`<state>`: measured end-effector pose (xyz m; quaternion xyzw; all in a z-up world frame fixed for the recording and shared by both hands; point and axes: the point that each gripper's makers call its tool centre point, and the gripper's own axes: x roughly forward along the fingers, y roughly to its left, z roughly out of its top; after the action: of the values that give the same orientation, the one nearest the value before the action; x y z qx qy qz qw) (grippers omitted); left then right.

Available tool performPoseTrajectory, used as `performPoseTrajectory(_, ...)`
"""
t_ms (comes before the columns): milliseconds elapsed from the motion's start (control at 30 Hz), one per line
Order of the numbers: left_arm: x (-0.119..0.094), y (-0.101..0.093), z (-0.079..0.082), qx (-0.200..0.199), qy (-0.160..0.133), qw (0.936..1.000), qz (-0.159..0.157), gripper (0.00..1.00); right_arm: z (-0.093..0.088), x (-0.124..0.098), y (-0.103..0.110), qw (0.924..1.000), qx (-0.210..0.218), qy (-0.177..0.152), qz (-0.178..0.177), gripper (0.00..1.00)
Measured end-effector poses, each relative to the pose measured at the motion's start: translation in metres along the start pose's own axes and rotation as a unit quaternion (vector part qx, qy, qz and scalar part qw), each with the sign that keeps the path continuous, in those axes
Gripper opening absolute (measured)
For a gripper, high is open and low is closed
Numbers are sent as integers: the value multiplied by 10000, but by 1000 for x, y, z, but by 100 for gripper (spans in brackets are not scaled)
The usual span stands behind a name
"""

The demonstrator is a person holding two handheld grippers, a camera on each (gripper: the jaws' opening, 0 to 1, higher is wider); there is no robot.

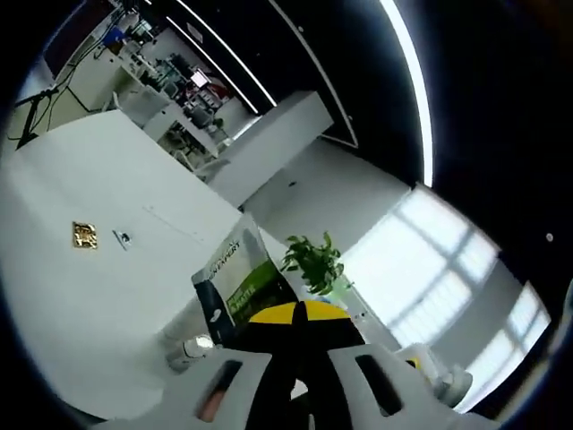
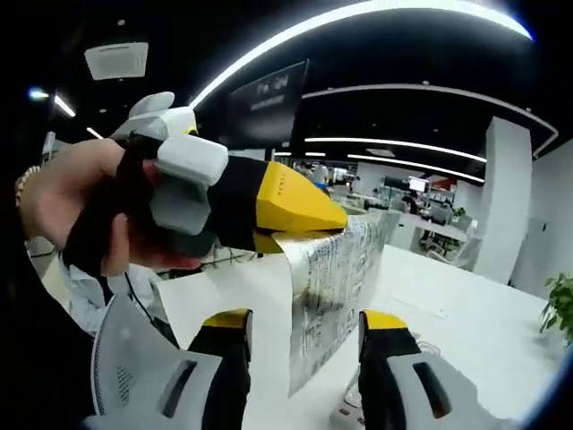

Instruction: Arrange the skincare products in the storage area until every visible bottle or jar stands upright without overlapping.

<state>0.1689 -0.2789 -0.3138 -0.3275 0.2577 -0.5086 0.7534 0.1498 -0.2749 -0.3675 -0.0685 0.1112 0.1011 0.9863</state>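
From the right gripper view I see my left tongs (image 2: 336, 219) come in from the left, held in a hand (image 2: 85, 210), their yellow tips pinched on the top edge of a silver printed pouch (image 2: 331, 287). The pouch hangs between my right tongs (image 2: 304, 345), whose jaws stand wide on either side and apart from it. In the left gripper view the left tongs (image 1: 300, 313) are closed on the same pouch (image 1: 237, 282), its green and white face showing, lifted above the white bench (image 1: 98, 296). A small bottle (image 1: 190, 351) lies near the bench edge, and a potted plant (image 1: 315, 262) stands beyond.
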Motion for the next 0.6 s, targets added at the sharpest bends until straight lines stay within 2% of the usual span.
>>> performPoseTrajectory(100, 2, -2, -4, 22, 37, 10000, 4, 2, -1, -4, -9, 9999, 17, -36, -100, 21)
performPoseTrajectory(200, 4, 1, -4, -19, 33, 10000, 34, 2, -2, -7, -16, 9997, 75, -47, -227, 14)
performPoseTrajectory(267, 6, 4, -4, -87, 40, 9999, 41, 2, -3, -8, -23, 9993, -86, -31, -375, 7)
performPoseTrajectory(300, 7, 5, -5, -160, 46, 9998, 55, 2, -3, -10, -35, 9972, -350, 5, -656, 0)
performPoseTrajectory(333, 8, 5, -6, -158, 51, 9999, 48, 2, -3, -12, -41, 9957, -424, 47, -822, 0)
performPoseTrajectory(367, 8, 4, -7, -160, 63, 9998, 33, 2, -6, -8, -32, 9982, -255, 28, -547, 0)
performPoseTrajectory(467, 12, 1, -12, -300, 97, 9995, -37, 2, -10, -10, -37, 9982, -117, -12, -590, 0)
performPoseTrajectory(500, 12, 1, -13, -358, 107, 9993, -37, 2, -11, -10, -38, 9986, -8, -27, -535, 0)
performPoseTrajectory(567, 14, -1, -15, -470, 92, 9988, -104, 3, -10, -10, -38, 9949, 910, -233, -372, 0)
performPoseTrajectory(600, 14, -2, -15, -512, 102, 9985, -168, 2, -10, -10, -38, 9892, 1410, -320, -243, 0)
